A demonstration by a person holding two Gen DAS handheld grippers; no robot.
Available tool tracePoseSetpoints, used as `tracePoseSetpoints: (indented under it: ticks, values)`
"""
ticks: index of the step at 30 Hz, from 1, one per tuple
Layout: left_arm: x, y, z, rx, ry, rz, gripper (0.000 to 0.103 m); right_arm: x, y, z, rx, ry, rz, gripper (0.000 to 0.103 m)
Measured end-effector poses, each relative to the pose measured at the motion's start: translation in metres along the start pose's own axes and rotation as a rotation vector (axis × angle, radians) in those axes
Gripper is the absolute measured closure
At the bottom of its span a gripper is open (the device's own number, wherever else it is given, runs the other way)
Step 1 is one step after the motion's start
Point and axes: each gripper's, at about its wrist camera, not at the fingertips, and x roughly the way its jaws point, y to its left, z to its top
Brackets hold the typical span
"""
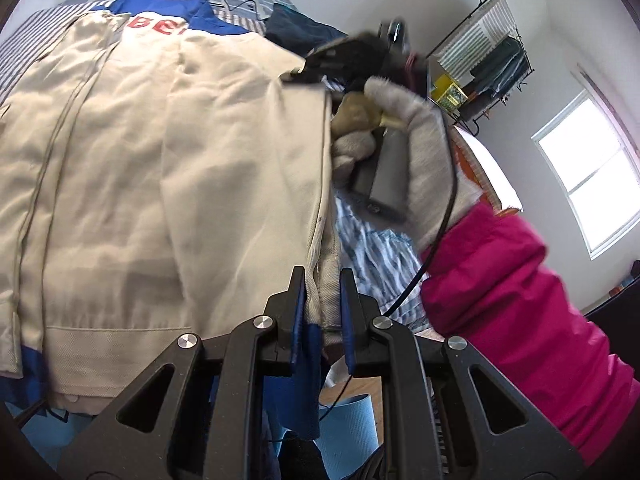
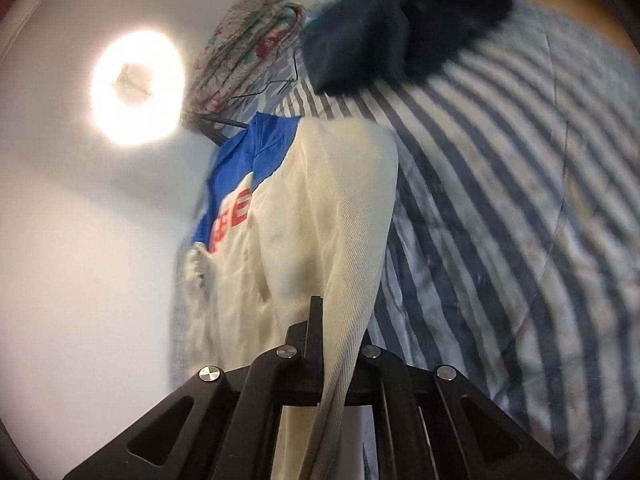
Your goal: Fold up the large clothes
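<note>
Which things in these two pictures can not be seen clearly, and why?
- Left wrist view: red letters on the cream jacket, partly covered by a fold.
- Left wrist view: right gripper, blurred.
- Right wrist view: dark garment, blurred; right finger hidden by jacket cloth.

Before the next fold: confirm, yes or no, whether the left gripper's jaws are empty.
No: the left gripper is clamped on the hem of the cream jacket with blue collar, fabric bunched between its blue pads.

Black left gripper (image 1: 322, 292) with blue pads and silver screws; grey knit glove (image 1: 412, 152), magenta sleeve (image 1: 520, 312).
</note>
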Motion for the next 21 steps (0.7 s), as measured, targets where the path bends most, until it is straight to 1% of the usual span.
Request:
tracePoseSetpoints:
  ticks: [3, 5, 7, 9, 12, 16, 21]
  values:
    - [-0.009, 0.007, -0.005, 0.006, -0.006, 0.015, 0.089, -0.005, 0.035, 0.0, -0.129, -0.021, -0.113, 0.102]
    - [-0.016, 0.013, -0.007, 0.007, -0.013, 0.031, 0.089, -0.007, 0.049, -0.006, -0.16, -0.029, -0.148, 0.102]
    - [-0.023, 0.021, -0.006, -0.004, -0.02, 0.03, 0.089, -0.004, 0.063, -0.007, -0.183, -0.03, -0.172, 0.102]
    - [-0.031, 0.031, -0.007, -0.022, -0.027, 0.027, 0.089, 0.0, 0.083, -0.011, -0.234, -0.035, -0.207, 0.102]
    - [-0.041, 0.044, -0.009, -0.045, -0.038, 0.028, 0.089, 0.012, 0.111, -0.019, -0.315, -0.041, -0.254, 0.102]
    - [-0.049, 0.065, -0.014, -0.088, -0.041, 0.045, 0.089, 0.033, 0.147, -0.035, -0.443, -0.026, -0.317, 0.102]
    - [-0.054, 0.098, -0.024, -0.156, -0.03, 0.09, 0.089, 0.076, 0.179, -0.063, -0.575, 0.03, -0.352, 0.102]
